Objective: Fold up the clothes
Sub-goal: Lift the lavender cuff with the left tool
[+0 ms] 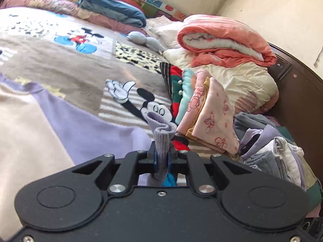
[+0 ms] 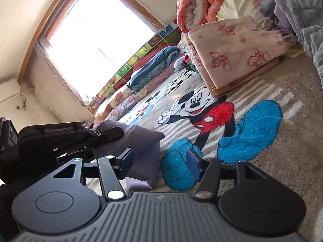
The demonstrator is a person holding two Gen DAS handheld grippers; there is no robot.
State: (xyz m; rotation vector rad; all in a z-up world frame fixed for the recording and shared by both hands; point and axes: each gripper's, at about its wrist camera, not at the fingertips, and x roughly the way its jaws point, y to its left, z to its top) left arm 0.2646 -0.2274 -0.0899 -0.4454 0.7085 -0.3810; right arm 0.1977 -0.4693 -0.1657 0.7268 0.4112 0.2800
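A lilac and cream sweatshirt point(image 1: 66, 125) lies spread on the Mickey Mouse blanket point(image 1: 80, 70) at the left. My left gripper point(image 1: 161, 155) is shut on its lilac ribbed cuff point(image 1: 159, 129), which sticks up past the fingertips. In the right wrist view the left gripper point(image 2: 70, 139) comes in from the left, and the lilac cloth point(image 2: 141, 141) hangs from it. My right gripper point(image 2: 159, 163) stands open just in front of that hanging cloth. Its blue pads point(image 2: 193, 163) press on nothing.
A stack of folded clothes topped by a pink printed piece point(image 1: 212, 121) stands to the right, with a loose grey and lilac pile point(image 1: 272, 151) beside it. Behind are a rolled orange quilt point(image 1: 222, 40), a folded blue blanket point(image 1: 115, 10), the dark bed frame point(image 1: 292, 90) and a window point(image 2: 97, 30).
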